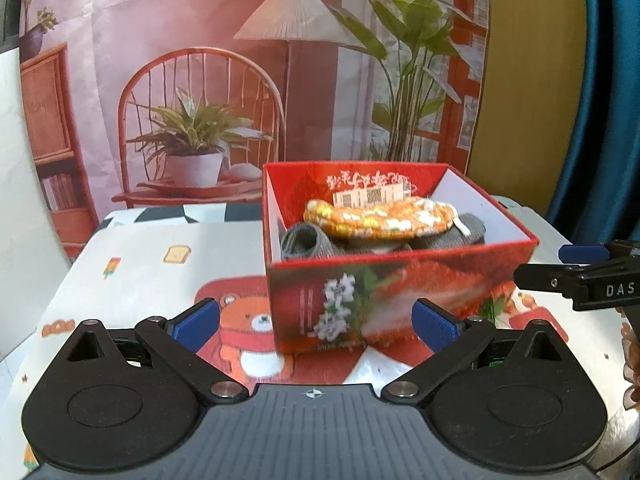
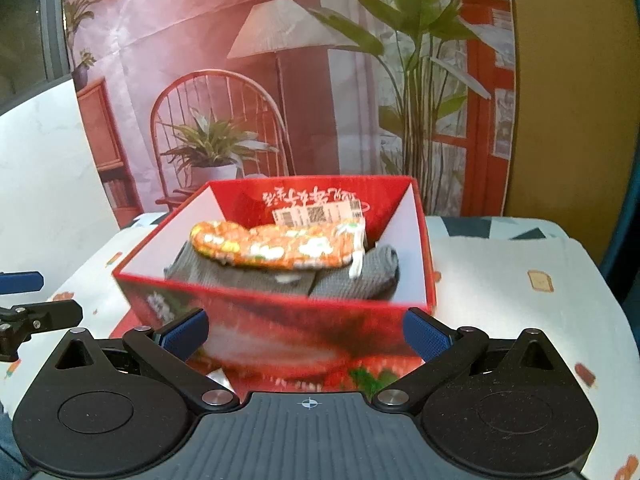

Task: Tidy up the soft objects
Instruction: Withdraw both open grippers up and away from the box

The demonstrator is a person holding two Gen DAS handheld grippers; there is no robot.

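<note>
A red cardboard box (image 1: 400, 280) (image 2: 280, 320) stands on the table, just beyond both grippers. Inside it lies an orange patterned sock (image 1: 376, 218) (image 2: 276, 246) with a paper tag, on top of grey knitted socks (image 1: 306, 242) (image 2: 352, 276). My left gripper (image 1: 316, 324) is open, its blue pads (image 1: 198, 324) in front of the box's near wall with nothing between them. My right gripper (image 2: 306, 332) is open too, facing the box's near corner. The right gripper's fingers (image 1: 580, 268) show at the right edge of the left wrist view; the left gripper's fingers (image 2: 24, 300) show at the left edge of the right wrist view.
The table wears a white cloth (image 1: 152, 264) (image 2: 512, 280) printed with a cartoon bear (image 1: 248, 332) and small food icons. A printed backdrop (image 1: 240, 80) of a chair, lamp and plants hangs behind the table. A blue curtain (image 1: 608, 100) hangs at the right.
</note>
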